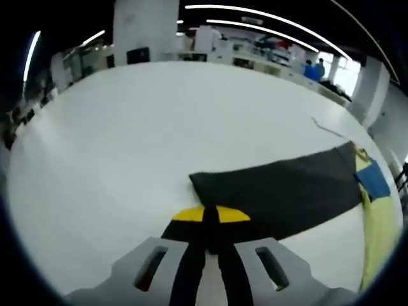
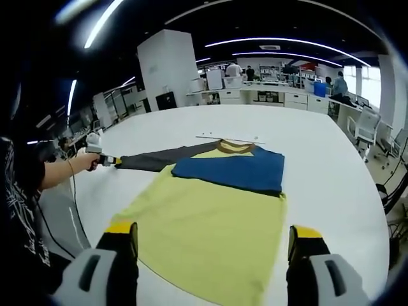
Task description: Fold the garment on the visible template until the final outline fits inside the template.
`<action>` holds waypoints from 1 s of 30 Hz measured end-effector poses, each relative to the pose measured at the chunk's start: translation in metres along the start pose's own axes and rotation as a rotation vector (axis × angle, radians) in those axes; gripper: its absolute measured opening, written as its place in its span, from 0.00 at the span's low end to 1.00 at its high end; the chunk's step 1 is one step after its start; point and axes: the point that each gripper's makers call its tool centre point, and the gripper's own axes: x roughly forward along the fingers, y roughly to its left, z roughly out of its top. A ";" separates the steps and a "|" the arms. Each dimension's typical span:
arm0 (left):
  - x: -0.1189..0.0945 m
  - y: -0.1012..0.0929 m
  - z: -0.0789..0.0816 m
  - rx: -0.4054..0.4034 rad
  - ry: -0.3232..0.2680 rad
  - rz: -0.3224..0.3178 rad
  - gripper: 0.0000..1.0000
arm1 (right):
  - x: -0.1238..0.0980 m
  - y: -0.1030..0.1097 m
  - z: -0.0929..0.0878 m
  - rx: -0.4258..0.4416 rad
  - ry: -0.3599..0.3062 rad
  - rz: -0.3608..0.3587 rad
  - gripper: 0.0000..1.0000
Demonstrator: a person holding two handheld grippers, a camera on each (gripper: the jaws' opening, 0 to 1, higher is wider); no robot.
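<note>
A long-sleeved shirt lies flat on the white table (image 2: 319, 172). Its body is yellow (image 2: 210, 223), with a blue part (image 2: 233, 167) folded across the chest and a brown collar (image 2: 234, 146) at the far end. The dark grey sleeve (image 1: 280, 191) stretches out sideways. My left gripper (image 1: 210, 215) is shut on that sleeve's cuff; in the right gripper view it (image 2: 105, 159) sits at the sleeve's (image 2: 153, 158) tip, held by a hand. My right gripper (image 2: 213, 231) hovers open over the shirt's near hem, jaws wide apart.
A thin pale strip (image 2: 226, 137) lies on the table just beyond the collar. The person's arm and body (image 2: 25, 191) stand at the table's left edge. Desks, a white pillar (image 2: 167, 67) and chairs (image 2: 363, 131) stand beyond the table.
</note>
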 end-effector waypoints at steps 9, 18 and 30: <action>-0.015 -0.004 0.008 0.029 -0.034 -0.021 0.00 | -0.003 -0.001 0.000 0.001 -0.011 -0.002 0.99; -0.036 -0.023 0.023 0.058 -0.079 -0.062 0.00 | -0.004 0.002 0.000 -0.001 -0.027 0.012 0.99; -0.060 -0.077 0.055 0.100 -0.162 -0.169 0.00 | -0.007 0.008 -0.002 -0.007 -0.043 0.033 0.99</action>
